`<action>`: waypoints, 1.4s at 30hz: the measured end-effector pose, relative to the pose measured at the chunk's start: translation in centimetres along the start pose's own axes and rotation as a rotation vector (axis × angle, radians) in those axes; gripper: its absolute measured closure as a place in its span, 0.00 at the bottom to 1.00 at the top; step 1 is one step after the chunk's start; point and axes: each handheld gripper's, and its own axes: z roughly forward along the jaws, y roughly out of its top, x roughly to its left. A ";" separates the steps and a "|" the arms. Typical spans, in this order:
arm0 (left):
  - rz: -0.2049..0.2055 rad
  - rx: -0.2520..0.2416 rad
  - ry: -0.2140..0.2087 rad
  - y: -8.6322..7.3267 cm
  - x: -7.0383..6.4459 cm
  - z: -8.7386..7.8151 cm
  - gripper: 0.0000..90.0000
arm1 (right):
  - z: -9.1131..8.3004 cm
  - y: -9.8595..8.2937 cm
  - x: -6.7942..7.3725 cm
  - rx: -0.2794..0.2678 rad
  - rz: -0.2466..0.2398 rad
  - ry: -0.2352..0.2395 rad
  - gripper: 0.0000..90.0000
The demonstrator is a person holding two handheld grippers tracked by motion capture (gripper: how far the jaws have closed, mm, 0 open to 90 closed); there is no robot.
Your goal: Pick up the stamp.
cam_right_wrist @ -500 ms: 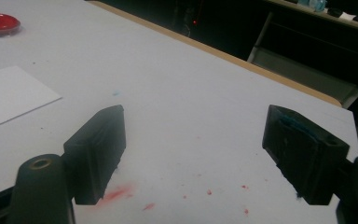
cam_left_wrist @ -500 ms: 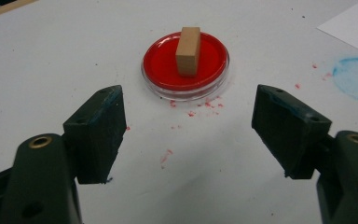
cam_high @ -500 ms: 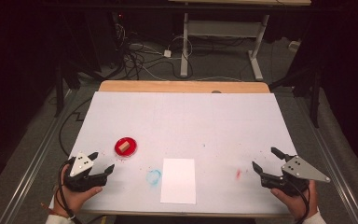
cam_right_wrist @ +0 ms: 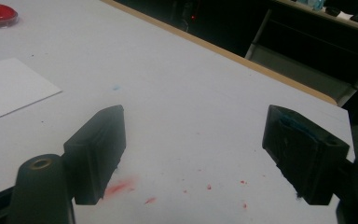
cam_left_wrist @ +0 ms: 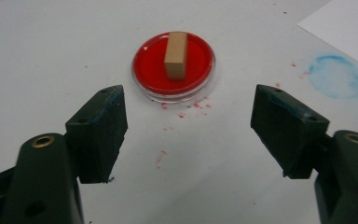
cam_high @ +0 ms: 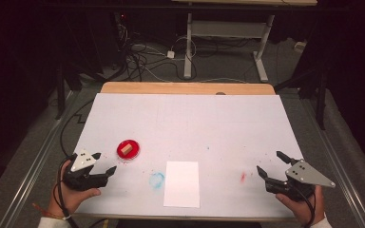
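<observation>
Currently L gripper (cam_left_wrist: pixel 186 135) wide open, block (cam_left_wrist: pixel 176 54) in red dish (cam_left_wrist: pixel 142 70) top center of its view. Go fwd, straddle block's narrow sides, then close. R gripper (cam_high: pixel 273 172) open, idle lower right.

A lab test bay, dark all round

The worktop (cam_high: pixel 190 123) wears a plain white cover flecked with red and blue pigment stains, lit while everything about it stays black. Behind it loose cables (cam_high: pixel 145 59) sprawl over a grey floor to a white plug block (cam_high: pixel 170 54), beside the metal legs of a second bench (cam_high: pixel 228 35). Rails (cam_high: pixel 26 161) run along the floor on either side.
</observation>
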 end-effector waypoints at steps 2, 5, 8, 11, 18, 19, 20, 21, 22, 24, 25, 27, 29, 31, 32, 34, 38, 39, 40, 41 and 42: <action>0.009 0.007 -0.006 0.8 0.2 -0.5 0.29 | 0.1 0.1 0.1 0.003 -0.005 -0.002 0.25; 0.035 0.059 -0.034 2.4 1.0 -0.9 0.29 | 0.4 0.0 0.2 0.011 -0.007 0.004 0.25; 0.053 0.088 -0.058 3.8 1.4 -0.9 0.29 | 0.6 0.0 0.3 0.007 -0.007 0.006 0.25; 0.057 0.114 -0.062 4.8 1.5 -0.5 0.29 | 0.8 0.0 0.4 0.014 -0.013 0.008 0.25; 0.102 0.173 -0.092 7.5 1.5 1.5 0.31 | 0.8 -0.1 0.3 0.021 -0.020 0.007 0.26; 0.101 0.207 -0.097 8.0 1.6 2.5 0.31 | 0.7 -0.1 0.3 0.013 -0.005 0.003 0.27; 0.101 0.207 -0.097 8.0 1.6 2.5 0.31 | 0.7 -0.1 0.3 0.013 -0.003 0.001 0.27; 0.111 0.235 -0.094 8.3 1.7 3.0 0.32 | 0.6 -0.1 0.3 0.014 -0.006 0.000 0.27; 0.119 0.252 -0.094 8.5 1.7 3.5 0.33 | 0.6 -0.2 0.2 0.013 -0.007 -0.002 0.27; 0.128 0.280 -0.111 8.9 1.7 4.3 0.35 | 0.6 -0.2 0.2 0.013 -0.007 0.001 0.27; 0.140 0.321 -0.110 9.2 1.8 5.1 0.36 | 0.5 -0.2 0.1 0.017 -0.010 -0.001 0.27; 0.139 0.338 -0.116 9.4 1.8 5.5 0.37 | 0.5 -0.3 0.1 0.018 -0.009 -0.001 0.27; 0.135 0.364 -0.127 9.5 2.0 6.1 0.45 | 0.4 -0.3 0.2 0.019 -0.011 -0.003 0.28; 0.146 0.394 -0.137 9.6 2.0 6.7 0.52 | 0.4 -0.3 0.2 0.020 -0.010 -0.003 0.28; 0.144 0.403 -0.135 9.6 1.9 7.0 0.52 | 0.4 -0.3 0.2 0.021 -0.011 -0.005 0.28; 0.158 0.433 -0.157 9.6 1.9 7.5 0.58 | 0.3 -0.4 0.2 0.024 -0.006 -0.004 0.29; 0.161 0.454 -0.141 9.6 1.9 8.1 0.60 | 0.3 -0.4 0.2 0.022 -0.012 0.001 0.29; 0.154 0.461 -0.134 9.6 1.9 8.2 0.62 | 0.3 -0.4 0.2 0.021 -0.012 0.003 0.29; 0.156 0.465 -0.136 9.6 2.0 8.3 0.62 | 0.3 -0.4 0.2 0.021 -0.018 0.000 0.29; 0.157 0.468 -0.136 9.6 2.0 8.4 0.62 | 0.3 -0.4 0.2 0.021 -0.018 0.000 0.29; 0.154 0.473 -0.126 9.7 2.1 8.4 0.61 | 0.3 -0.4 0.2 0.021 -0.014 -0.001 0.29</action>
